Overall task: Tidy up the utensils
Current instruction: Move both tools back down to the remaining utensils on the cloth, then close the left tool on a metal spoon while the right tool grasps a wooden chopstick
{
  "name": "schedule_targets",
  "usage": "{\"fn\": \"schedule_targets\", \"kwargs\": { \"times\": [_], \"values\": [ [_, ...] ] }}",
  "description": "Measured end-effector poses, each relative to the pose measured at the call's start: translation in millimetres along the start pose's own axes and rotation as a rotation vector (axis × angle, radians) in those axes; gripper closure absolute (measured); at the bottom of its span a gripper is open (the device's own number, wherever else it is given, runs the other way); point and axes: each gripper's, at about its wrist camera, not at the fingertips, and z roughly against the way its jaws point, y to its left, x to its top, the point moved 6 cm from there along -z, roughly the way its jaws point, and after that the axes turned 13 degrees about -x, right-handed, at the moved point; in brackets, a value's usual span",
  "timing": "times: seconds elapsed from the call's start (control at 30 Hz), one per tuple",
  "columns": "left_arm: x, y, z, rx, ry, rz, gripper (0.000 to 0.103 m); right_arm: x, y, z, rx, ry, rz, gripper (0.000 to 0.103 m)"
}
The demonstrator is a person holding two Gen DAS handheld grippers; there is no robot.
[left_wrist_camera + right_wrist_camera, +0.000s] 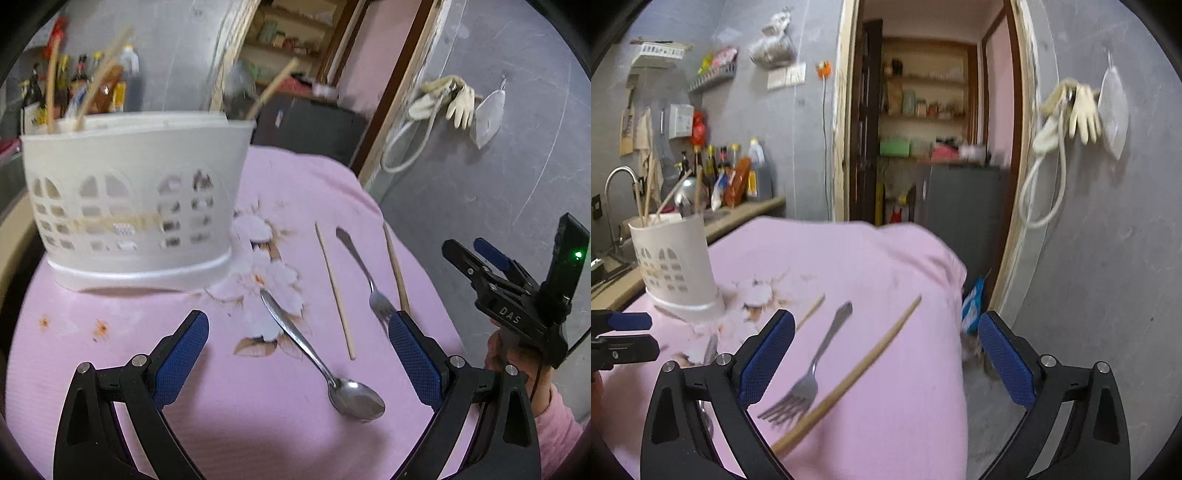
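Observation:
A white perforated utensil holder stands on the pink cloth, with several chopsticks in it; it also shows in the right wrist view. On the cloth lie a metal spoon, a thin chopstick, a fork and a thicker chopstick. My left gripper is open and empty, just above the spoon. My right gripper is open and empty, above the fork and thick chopstick; it also shows in the left wrist view.
The pink cloth's table edge drops to the floor on the right. A grey wall with hanging gloves is to the right. A counter with bottles and a tap lies behind the holder. A doorway is straight ahead.

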Motion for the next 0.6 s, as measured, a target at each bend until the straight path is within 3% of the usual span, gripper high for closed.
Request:
{"fn": "schedule_targets", "kwargs": {
  "times": [0.07,0.17,0.23,0.4,0.5,0.6],
  "values": [
    [-1.0,1.4,-6.3,-0.011,0.04,0.013,0.012,-4.3,-0.1,-8.9,0.016,0.05,-0.004,0.008],
    [-3.8,3.1,-19.5,-0.032,0.123,0.033,0.029,-11.5,-0.1,-21.7,0.046,0.124,-0.02,0.019],
    [-5.2,5.8,-26.5,-0.045,0.172,0.053,0.038,-15.2,0.0,-31.1,0.063,0.171,-0.029,0.035],
    [-2.1,5.3,-39.6,-0.034,0.231,0.034,0.054,-22.6,-0.4,-54.1,0.104,0.283,-0.051,0.055],
    [-0.9,10.9,-48.0,-0.007,0.262,0.03,0.069,-26.1,1.3,-66.9,0.122,0.336,-0.059,0.062],
    [4.1,17.4,-50.1,-0.008,0.278,0.052,0.076,-29.5,4.6,-76.8,0.139,0.378,-0.071,0.069]
  ]
}}
